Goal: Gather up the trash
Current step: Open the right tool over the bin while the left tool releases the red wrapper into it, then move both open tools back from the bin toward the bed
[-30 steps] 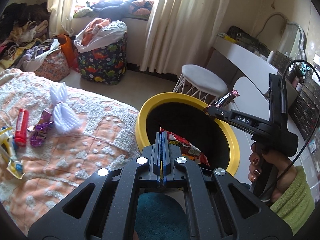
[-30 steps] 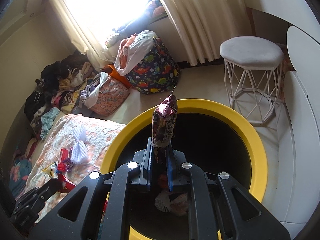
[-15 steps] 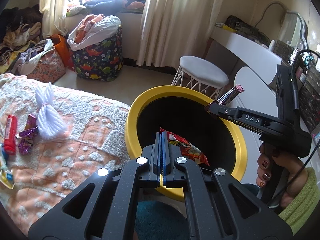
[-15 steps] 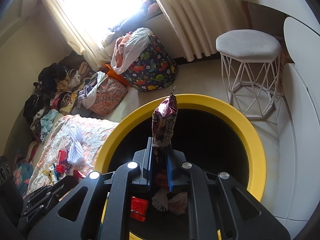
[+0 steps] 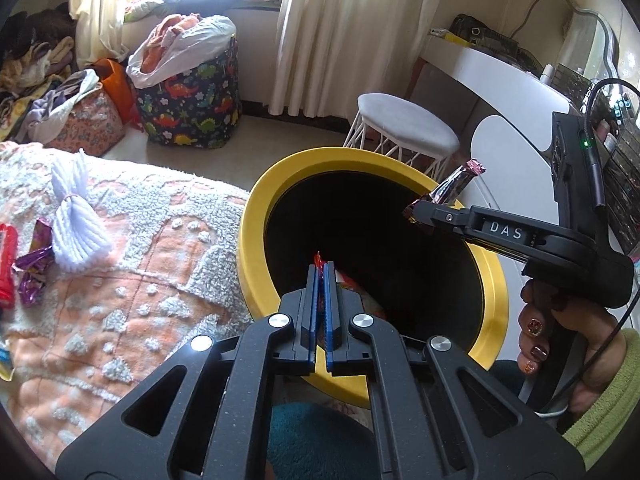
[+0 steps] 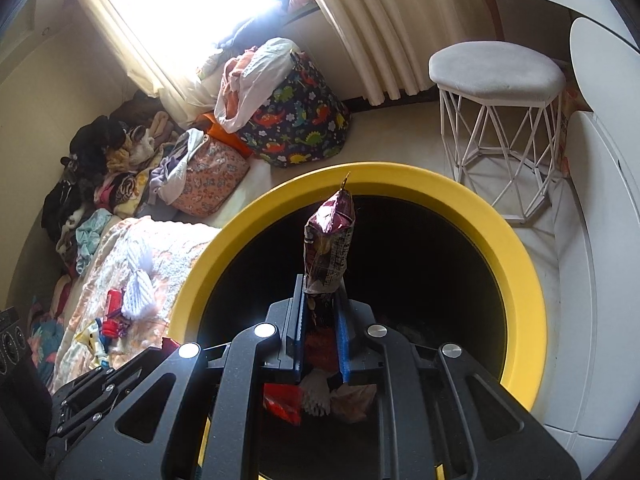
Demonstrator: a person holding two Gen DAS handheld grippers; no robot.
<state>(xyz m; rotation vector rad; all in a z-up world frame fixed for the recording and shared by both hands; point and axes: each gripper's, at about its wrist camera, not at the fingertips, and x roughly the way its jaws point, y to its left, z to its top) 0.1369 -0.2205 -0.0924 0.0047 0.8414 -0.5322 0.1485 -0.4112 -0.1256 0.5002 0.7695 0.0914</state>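
Observation:
A yellow-rimmed black bin (image 5: 256, 216) (image 6: 400, 176) stands beside the bed. My left gripper (image 5: 321, 268) is shut on a red snack packet (image 5: 348, 280) that hangs over the bin's near rim. Over the bin's right side, my right gripper (image 5: 416, 212) (image 6: 320, 292) is shut on a maroon foil wrapper (image 5: 456, 184) (image 6: 328, 248) that sticks up past its fingertips. Deep in the bin lie a white tuft (image 6: 316, 396) and a pale wrapper (image 6: 356, 400). On the bedspread lie a purple wrapper (image 5: 34, 268), a red tube (image 5: 6, 264) and a white yarn tassel (image 5: 76, 232).
The bed with its orange and white spread (image 5: 140, 280) lies left of the bin. A white wire stool (image 5: 404, 128) stands behind it, a white desk (image 5: 500, 80) to the right. A dinosaur-print bag (image 5: 192, 96) and piles of clothes (image 6: 100, 168) sit by the window.
My left gripper has moved lower and closer to the bin with the red packet, so the bin looms larger. The right gripper has stayed over the bin with the maroon wrapper.

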